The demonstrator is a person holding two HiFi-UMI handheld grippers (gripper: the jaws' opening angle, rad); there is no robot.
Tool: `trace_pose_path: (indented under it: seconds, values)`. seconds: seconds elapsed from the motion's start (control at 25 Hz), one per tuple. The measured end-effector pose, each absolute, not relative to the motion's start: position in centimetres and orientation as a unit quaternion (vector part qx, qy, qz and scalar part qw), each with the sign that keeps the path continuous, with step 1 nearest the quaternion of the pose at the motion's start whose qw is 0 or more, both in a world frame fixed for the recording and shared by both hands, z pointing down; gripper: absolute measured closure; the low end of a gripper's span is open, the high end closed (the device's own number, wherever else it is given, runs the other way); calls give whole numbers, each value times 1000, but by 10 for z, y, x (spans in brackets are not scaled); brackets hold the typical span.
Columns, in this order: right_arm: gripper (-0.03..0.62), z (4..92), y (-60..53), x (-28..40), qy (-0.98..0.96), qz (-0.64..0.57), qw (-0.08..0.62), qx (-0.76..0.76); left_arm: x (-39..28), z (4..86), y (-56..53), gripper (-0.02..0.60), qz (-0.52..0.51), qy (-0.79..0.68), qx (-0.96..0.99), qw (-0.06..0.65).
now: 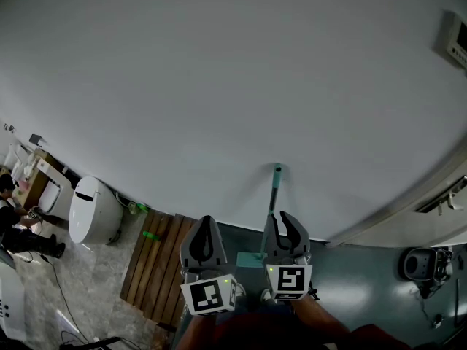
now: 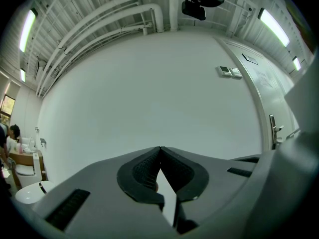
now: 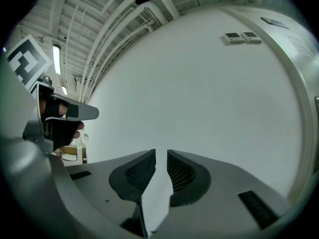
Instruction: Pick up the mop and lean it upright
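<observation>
I see the mop (image 1: 275, 189) upright against the wall (image 1: 219, 86). My right gripper (image 1: 282, 217) is just in front of the mop, its jaws slightly spread with only wall showing between them. My left gripper (image 1: 207, 220), left of the mop, is pressed together. Bare floor (image 1: 365, 275) opens to the mop's right.

Left gripper (image 1: 206, 223) and right gripper (image 1: 284, 217) held side by side, near each other, both pointing level and away from the body. Marker cubes (image 1: 210, 295) facing up toward the head. Forearms (image 1: 317, 318) reaching in from the bottom edge of the head view. Left jaws together, tips touching, no gap at the front. Right jaws narrowly apart, pads parallel, gripping nothing. Left hand (image 3: 61, 128) in a dark glove, seen in the right gripper view, wrapped on the left gripper's body.
</observation>
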State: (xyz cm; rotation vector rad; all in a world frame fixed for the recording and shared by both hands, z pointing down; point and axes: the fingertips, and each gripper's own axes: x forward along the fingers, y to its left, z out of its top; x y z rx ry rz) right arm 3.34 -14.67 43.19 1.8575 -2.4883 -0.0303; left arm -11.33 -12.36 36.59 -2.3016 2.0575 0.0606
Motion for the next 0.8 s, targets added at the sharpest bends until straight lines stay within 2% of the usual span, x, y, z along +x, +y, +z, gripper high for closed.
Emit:
trace_pose_path:
  seconds: [0.2, 0.8]
  values:
    - [574, 424, -143, 29, -810, -7, 10, 586, -113, 366, -124, 568, 23, 665, -746, 28]
    - [576, 415, -144, 34, -808, -6, -1, 589, -106, 367, -124, 568, 22, 659, -751, 25]
